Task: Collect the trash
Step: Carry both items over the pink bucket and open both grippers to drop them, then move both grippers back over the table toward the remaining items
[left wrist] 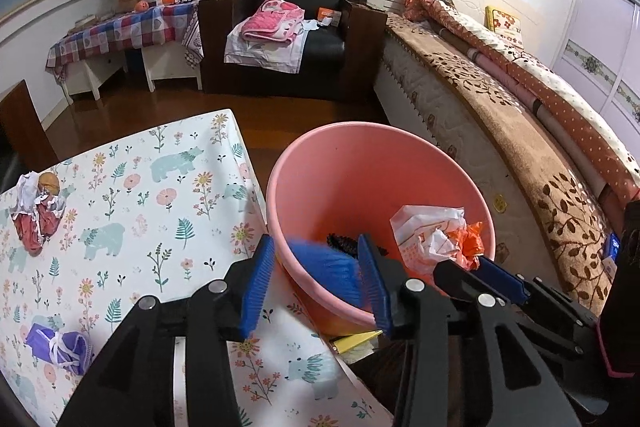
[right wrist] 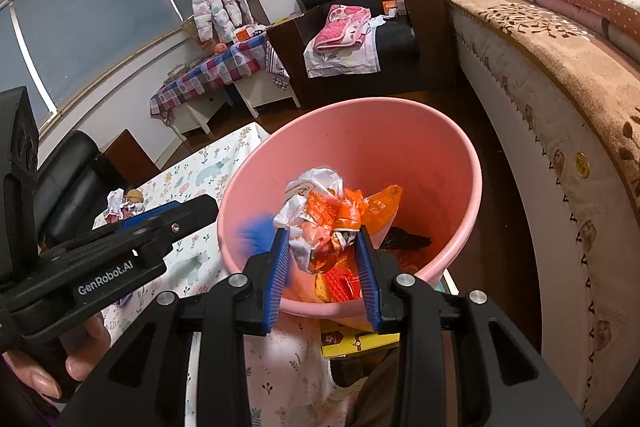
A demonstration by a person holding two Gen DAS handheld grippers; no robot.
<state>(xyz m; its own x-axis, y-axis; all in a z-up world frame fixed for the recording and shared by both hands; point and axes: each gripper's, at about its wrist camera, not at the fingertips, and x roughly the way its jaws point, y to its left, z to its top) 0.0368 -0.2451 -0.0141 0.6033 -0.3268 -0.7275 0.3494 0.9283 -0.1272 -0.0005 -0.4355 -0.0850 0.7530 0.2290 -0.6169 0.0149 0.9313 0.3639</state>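
Note:
A pink plastic bin (left wrist: 360,163) (right wrist: 360,135) stands beside the table. My right gripper (right wrist: 324,251) (left wrist: 460,263) is over the bin, its jaws around a crumpled orange and white wrapper (right wrist: 328,219) (left wrist: 432,235). My left gripper (left wrist: 316,267) (right wrist: 168,215) is open and empty at the bin's near rim. A blue blurred thing (left wrist: 324,259) (right wrist: 256,231) lies inside the bin. A dark scrap (right wrist: 404,239) lies on the bin's bottom. On the floral tablecloth (left wrist: 140,219) lie a red and white crumpled wad (left wrist: 36,215) (right wrist: 120,205) and a purple bundle (left wrist: 56,347).
A bed (left wrist: 500,99) runs along the right of the bin. A black armchair (left wrist: 296,27) with pink cloth stands behind. A checked side table (left wrist: 120,31) is at the back left. A yellow box (right wrist: 360,341) lies under the bin.

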